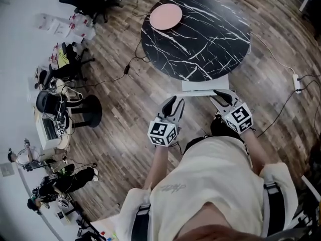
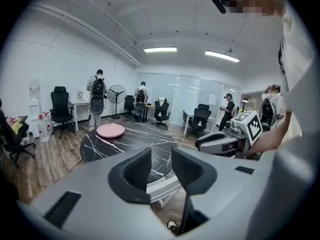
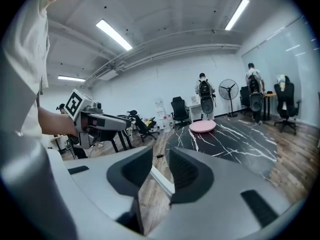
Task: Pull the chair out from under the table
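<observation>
While I look steeply down over the rig, the wooden plank floor (image 1: 125,114) lies open on the near side of the round bench (image 1: 200,39), with a black stool (image 1: 86,112) well off to the left and a power strip (image 1: 297,83) to the right. The bench top is black and glossy, veined white like marble, its edge one clean curve. The chair (image 1: 204,87), of which I see only a flat white slab, sits tucked at that near edge. My left gripper (image 1: 173,102) and right gripper (image 1: 221,95) hang just beside it, both sets of jaws released with nothing between the ribbed pads. A smooth pink plate (image 1: 166,16) rests near the far rim.
</observation>
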The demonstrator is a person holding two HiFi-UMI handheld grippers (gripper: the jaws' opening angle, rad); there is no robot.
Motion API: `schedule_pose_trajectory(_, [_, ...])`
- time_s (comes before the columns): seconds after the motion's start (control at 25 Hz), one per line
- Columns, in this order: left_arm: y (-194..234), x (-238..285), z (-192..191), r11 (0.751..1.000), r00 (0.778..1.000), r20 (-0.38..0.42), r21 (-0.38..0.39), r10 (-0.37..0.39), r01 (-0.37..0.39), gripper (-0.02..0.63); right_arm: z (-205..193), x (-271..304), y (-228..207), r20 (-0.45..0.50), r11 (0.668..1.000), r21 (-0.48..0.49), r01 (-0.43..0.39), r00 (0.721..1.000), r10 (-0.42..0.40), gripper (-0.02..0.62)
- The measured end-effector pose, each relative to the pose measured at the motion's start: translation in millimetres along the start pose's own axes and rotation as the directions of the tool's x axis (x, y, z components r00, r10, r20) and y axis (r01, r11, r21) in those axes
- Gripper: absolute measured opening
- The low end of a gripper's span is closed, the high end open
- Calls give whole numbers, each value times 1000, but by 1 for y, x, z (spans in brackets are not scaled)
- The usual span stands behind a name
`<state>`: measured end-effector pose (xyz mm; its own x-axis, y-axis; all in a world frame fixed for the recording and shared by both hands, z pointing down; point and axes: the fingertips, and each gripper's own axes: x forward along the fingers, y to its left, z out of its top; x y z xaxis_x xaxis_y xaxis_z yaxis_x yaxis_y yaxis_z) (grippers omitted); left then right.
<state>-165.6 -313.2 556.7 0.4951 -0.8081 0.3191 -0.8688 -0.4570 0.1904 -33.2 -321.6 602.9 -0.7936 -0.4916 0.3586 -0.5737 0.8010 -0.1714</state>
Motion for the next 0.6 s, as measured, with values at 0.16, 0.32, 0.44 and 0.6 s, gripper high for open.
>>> schedule_pose_trajectory(0.16, [-2, 19, 0, 999, 999, -34, 16, -32, 32, 137, 1, 15, 1, 7, 998, 1, -66, 998, 66, 115])
schedule_pose_trajectory(0.32, [-2, 33, -10, 997, 993, -106, 52, -53, 58, 137, 3, 24, -2, -11, 997, -36, -72, 997, 72, 115])
schedule_pose_trajectory(0.44, [-6, 40, -22, 989, 977, -191, 96, -96, 116, 137, 3, 32, -1, -34, 996, -53, -73, 997, 71, 115])
schedule_pose_trajectory(0.6, [-10, 44, -39, 965, 938, -311, 157, -151, 208, 137, 5, 42, 8, -95, 992, -74, -102, 991, 95, 115])
